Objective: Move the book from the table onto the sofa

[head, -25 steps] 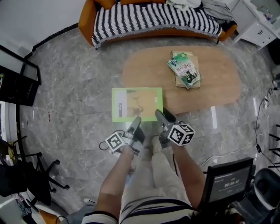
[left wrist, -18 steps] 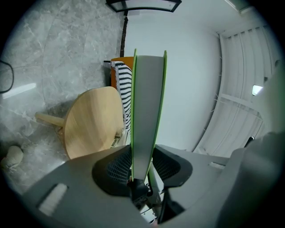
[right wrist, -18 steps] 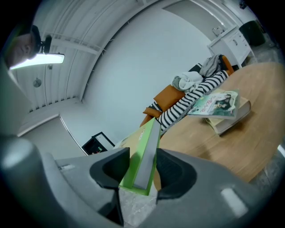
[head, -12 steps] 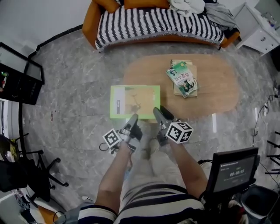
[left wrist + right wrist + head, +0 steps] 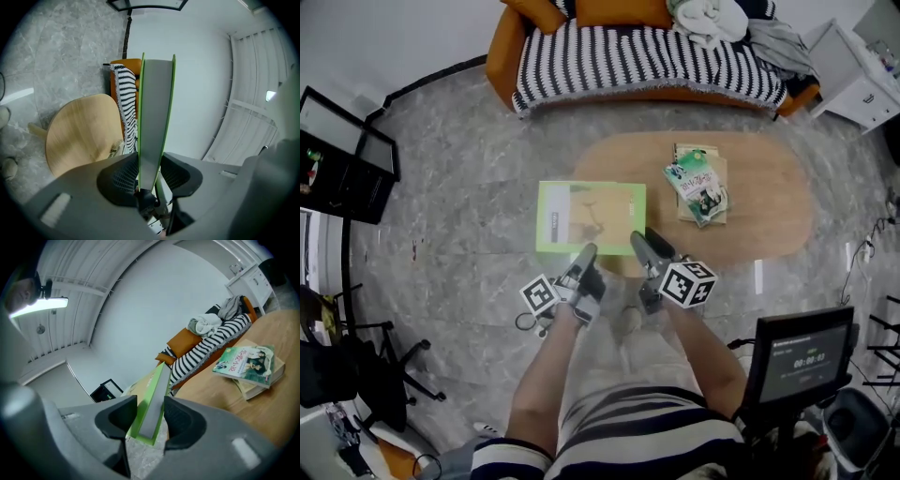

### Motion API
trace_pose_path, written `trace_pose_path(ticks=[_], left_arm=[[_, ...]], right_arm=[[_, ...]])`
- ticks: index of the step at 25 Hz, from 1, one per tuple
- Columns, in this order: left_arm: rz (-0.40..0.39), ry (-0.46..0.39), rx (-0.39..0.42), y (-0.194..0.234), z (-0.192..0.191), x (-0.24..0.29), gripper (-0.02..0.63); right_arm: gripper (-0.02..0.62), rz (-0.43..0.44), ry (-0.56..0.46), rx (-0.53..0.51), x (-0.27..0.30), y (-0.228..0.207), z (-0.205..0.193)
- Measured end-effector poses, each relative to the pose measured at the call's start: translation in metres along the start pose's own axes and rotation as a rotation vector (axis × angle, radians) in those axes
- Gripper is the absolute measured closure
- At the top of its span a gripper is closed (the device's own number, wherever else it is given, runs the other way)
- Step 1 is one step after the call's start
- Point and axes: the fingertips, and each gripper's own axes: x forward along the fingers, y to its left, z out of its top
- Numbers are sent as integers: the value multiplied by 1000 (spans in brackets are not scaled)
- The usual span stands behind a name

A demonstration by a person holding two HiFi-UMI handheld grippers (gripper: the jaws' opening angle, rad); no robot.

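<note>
A thick green book hangs level in the air over the near left end of the oval wooden table. My left gripper clamps its near edge, and in the left gripper view both pads press the green book. My right gripper holds the same edge further right. Its jaws have just been closing with the green book between them, and they rest against its covers. The orange sofa, draped in a black-and-white striped blanket, stands beyond the table.
A small stack of books lies on the table. Clothes are heaped on the sofa's right part. A black shelf stands at the left, a white cabinet at the far right, and a monitor near my right side.
Both grippers have lifted the book a little and kept hold of it. The sofa and table have slid lower in the head view.
</note>
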Motion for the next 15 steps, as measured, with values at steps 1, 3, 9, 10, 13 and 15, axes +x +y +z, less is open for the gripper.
trace_pose_path(ticks=[1,3,9,10,13,15], left_arm=[[-2,1,4,-2,6,0,462],[-3,2,12,-7,20,0,462],[0,5,11,-32,59,-4,462],[2,4,12,-34,66,-6,462],[3,-1,12,-40,86,-9,462],[2,-7,8,-44,96,-10,462]], right_arm=[[419,5,1,-5,6,4,2],[419,11,2,-11,18,12,5],[420,9,-16,4,52,41,12],[419,11,-16,4,58,46,12],[420,14,-20,3,76,58,13],[422,16,-22,1,84,65,15]])
